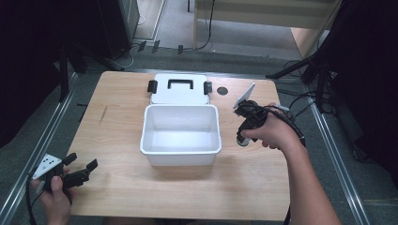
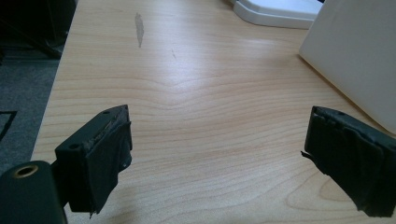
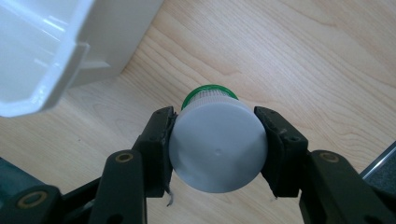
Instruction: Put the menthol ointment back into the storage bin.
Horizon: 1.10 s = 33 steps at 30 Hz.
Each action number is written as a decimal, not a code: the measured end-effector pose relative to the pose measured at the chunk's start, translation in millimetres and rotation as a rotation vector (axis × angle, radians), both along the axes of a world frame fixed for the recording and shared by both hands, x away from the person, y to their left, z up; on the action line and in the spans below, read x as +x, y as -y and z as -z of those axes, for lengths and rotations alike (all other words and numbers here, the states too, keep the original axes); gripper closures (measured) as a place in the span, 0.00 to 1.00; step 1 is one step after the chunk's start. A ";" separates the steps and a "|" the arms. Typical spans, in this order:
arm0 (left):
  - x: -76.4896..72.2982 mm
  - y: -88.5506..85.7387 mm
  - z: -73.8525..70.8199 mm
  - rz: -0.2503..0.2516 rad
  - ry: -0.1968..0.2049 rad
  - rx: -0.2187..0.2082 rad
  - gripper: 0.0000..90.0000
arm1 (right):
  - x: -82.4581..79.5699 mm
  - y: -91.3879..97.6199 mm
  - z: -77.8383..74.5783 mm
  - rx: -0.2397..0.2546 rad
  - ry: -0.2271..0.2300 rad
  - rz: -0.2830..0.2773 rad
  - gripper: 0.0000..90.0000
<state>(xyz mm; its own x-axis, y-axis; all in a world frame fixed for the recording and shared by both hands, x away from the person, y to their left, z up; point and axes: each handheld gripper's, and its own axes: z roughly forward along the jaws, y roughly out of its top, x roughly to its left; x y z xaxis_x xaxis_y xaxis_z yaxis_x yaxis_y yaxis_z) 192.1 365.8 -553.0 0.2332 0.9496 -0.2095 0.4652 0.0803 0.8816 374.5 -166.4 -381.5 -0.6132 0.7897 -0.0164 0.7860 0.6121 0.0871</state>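
Gripped between the right gripper (image 3: 217, 154) jaws, a grey-capped jar (image 3: 217, 144) hangs above the table (image 1: 187, 187), just right of the white box (image 1: 180, 136). Left gripper (image 2: 217, 154), jaws spread and holding nothing, sits well left of the box.

Light wooden table (image 1: 122, 187), open white plastic box (image 1: 180, 154) at centre, its lid (image 1: 180, 96) flat just behind

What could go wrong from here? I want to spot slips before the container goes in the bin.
1. The right gripper clamps the round grey-capped container only at its smooth sides, so it might slip out.
2. The white bin sits close beside it; the wall could get knocked.
3. The lid lies right behind the bin and could get bumped.
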 end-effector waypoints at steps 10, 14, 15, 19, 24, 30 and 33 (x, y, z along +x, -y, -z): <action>0.5 0.2 0.0 -0.001 0.001 0.000 0.09 | 9.3 -16.6 -19.3 0.010 -0.002 -0.022 0.58; 0.4 0.2 -0.2 0.001 -0.001 0.001 0.09 | 11.2 -22.8 -26.9 0.022 -0.003 -0.031 0.58; 0.4 0.1 -0.1 0.001 -0.001 0.002 0.09 | 11.4 -24.2 -28.6 0.023 -0.001 -0.034 0.58; 0.5 0.1 -0.1 0.001 0.000 0.001 0.09 | 11.8 -29.5 -36.5 0.024 0.008 -0.039 0.58; 0.5 0.0 -0.1 0.002 0.000 0.001 0.09 | 12.0 -38.9 -45.0 0.021 0.021 -0.058 0.58; 0.5 0.0 -0.1 0.003 0.001 0.000 0.09 | 13.0 -51.4 -48.2 0.019 0.021 -0.080 0.58; 0.5 0.0 -0.1 0.003 0.001 -0.001 0.09 | 14.2 -60.9 -49.9 0.018 0.018 -0.089 0.58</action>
